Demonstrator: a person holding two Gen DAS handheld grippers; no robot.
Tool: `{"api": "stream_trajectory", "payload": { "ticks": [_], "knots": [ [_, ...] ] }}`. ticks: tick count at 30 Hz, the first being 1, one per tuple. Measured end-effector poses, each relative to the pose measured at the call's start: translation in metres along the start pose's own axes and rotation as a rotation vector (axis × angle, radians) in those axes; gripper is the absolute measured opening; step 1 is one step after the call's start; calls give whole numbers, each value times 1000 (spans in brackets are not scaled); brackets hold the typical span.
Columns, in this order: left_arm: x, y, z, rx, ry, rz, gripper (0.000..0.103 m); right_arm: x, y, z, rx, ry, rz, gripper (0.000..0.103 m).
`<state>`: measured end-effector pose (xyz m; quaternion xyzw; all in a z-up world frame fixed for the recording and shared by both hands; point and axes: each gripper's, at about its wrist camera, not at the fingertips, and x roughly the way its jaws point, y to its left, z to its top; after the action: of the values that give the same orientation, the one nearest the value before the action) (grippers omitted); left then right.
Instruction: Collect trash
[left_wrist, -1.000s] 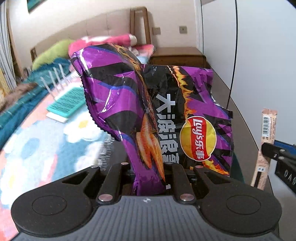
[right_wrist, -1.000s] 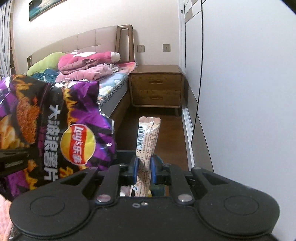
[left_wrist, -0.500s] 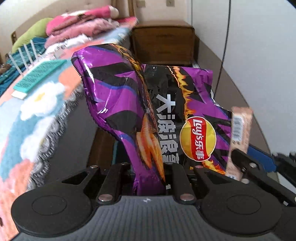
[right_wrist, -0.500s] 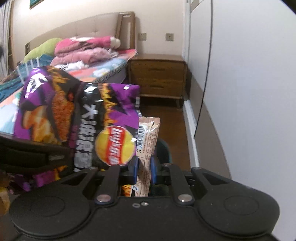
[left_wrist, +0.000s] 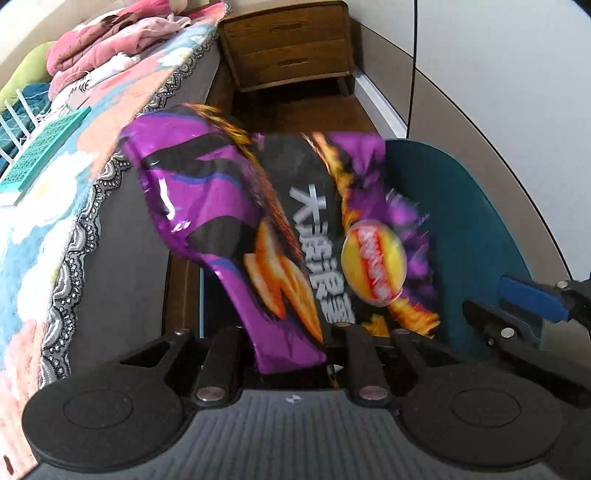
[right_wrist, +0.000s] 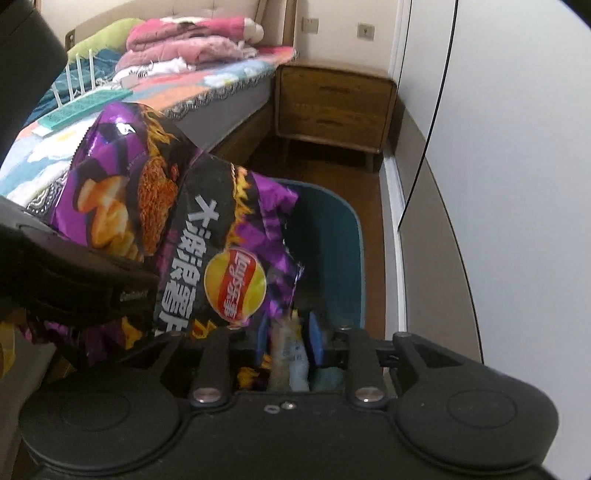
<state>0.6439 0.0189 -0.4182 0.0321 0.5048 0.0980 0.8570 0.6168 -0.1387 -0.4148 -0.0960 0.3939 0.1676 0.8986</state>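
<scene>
My left gripper (left_wrist: 291, 354) is shut on a purple Lay's chip bag (left_wrist: 280, 229) and holds it over a teal bin (left_wrist: 465, 236) on the floor. The bag also shows in the right wrist view (right_wrist: 177, 221). My right gripper (right_wrist: 290, 343) stands open over the bin (right_wrist: 332, 236), its blue pads apart. A thin beige snack wrapper (right_wrist: 286, 354) sits blurred between the pads, apparently loose and dropping. The right gripper's blue pad shows in the left wrist view (left_wrist: 532, 299) at the bin's right side.
A bed with a floral blanket (left_wrist: 48, 192) runs along the left, with a teal brush (left_wrist: 40, 151) and folded pink clothes (left_wrist: 110, 48) on it. A wooden nightstand (left_wrist: 288, 48) stands behind the bin. A white wardrobe wall (right_wrist: 498, 147) is on the right.
Both grippers tilted down over the teal bin. The right gripper opened and the beige wrapper slipped down between its pads. The left gripper still holds the chip bag.
</scene>
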Motion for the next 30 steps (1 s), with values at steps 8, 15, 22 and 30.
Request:
{"api": "stream_trajectory", "payload": {
  "ticks": [8,15,22,30],
  "knots": [
    [-40,0,-8,8,-28,-40,56,-44,-3,-1,10,-28,24,44],
    [-109,1,-12,48,-84,-59,57,-102,-4,9,39,-56,33,49],
    [-187,11,-16,27,-112,-90,57,-166,-4,24,48,-89,51,54],
    [-265,27,-24,-1,-141,-92,57,-238,1,36,57,-117,66,57]
  ]
}}
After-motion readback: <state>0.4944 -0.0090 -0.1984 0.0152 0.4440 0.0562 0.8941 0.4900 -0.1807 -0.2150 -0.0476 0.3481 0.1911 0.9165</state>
